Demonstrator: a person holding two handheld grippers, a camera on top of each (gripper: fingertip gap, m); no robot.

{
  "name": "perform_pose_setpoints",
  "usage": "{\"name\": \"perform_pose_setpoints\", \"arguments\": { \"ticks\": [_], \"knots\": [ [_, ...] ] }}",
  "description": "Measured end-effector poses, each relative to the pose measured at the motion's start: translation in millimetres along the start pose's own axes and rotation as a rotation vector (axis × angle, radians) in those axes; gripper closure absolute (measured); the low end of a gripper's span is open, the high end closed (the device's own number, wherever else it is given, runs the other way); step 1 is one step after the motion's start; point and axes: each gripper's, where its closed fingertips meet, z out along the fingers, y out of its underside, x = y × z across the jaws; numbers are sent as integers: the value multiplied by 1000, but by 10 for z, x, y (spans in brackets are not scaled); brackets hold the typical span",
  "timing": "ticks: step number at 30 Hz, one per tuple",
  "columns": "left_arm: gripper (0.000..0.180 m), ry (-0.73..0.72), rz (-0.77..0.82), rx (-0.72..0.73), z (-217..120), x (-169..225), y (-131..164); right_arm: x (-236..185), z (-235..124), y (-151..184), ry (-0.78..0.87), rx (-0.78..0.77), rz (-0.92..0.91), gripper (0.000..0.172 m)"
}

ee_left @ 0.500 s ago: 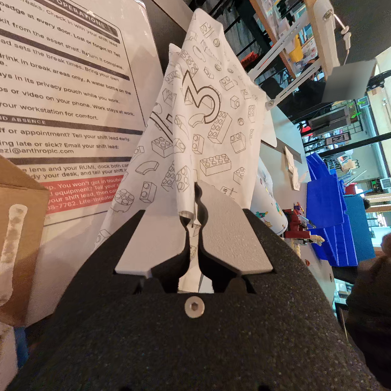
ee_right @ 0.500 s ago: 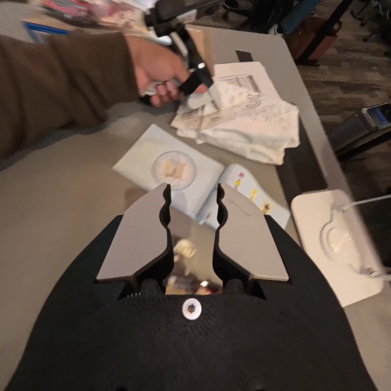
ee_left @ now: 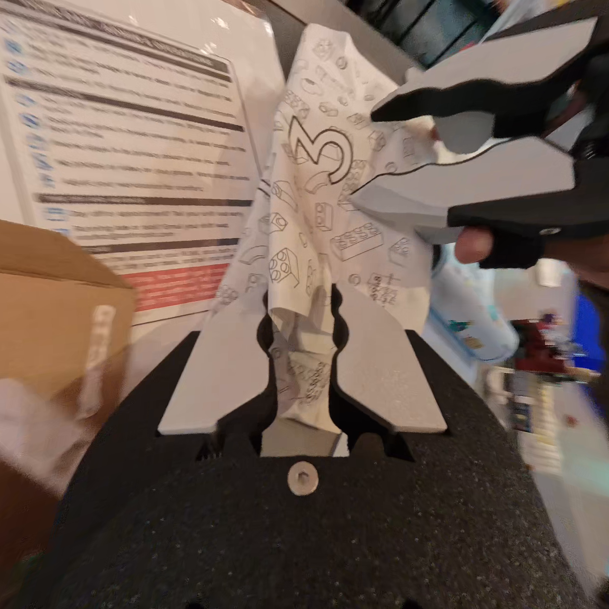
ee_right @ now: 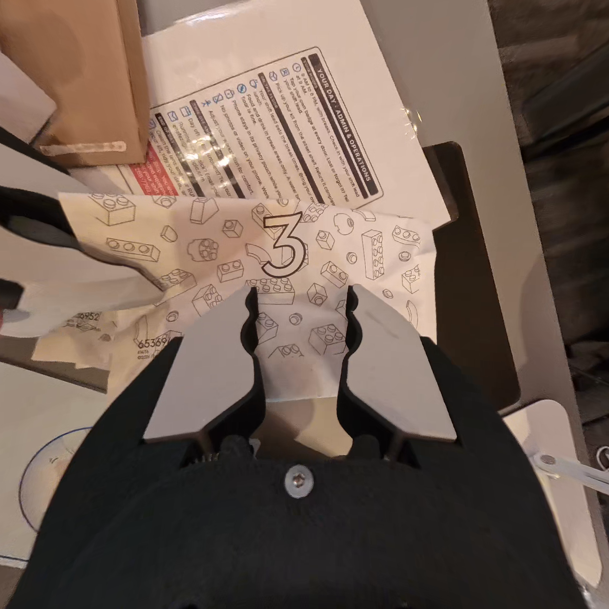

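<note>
1. The left gripper (ee_left: 301, 296) stands partly open, with a crumpled fold of the white brick-printed paper bag (ee_left: 316, 230) between its fingers; whether they pinch it cannot be told.
2. The right gripper (ee_right: 300, 291) hovers wide open over the bag at frame centre, gripping nothing.
3. A laminated sheet (ee_right: 296, 131) and a cardboard box (ee_right: 82, 82) lie beyond.
4. Only the left view shows blue bins (ee_left: 590, 329) at right.
</note>
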Motion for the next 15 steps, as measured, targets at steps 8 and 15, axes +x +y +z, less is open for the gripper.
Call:
{"name": "perform_pose_setpoints", "arguments": {
  "ticks": [8,15],
  "knots": [
    [133,-197,365,259,-471,306,-448,-3,23,10,-4,-5,5,120],
    [159,-191,314,66,151,93,-35,5,55,30,17,-52,-12,120]
  ]
}}
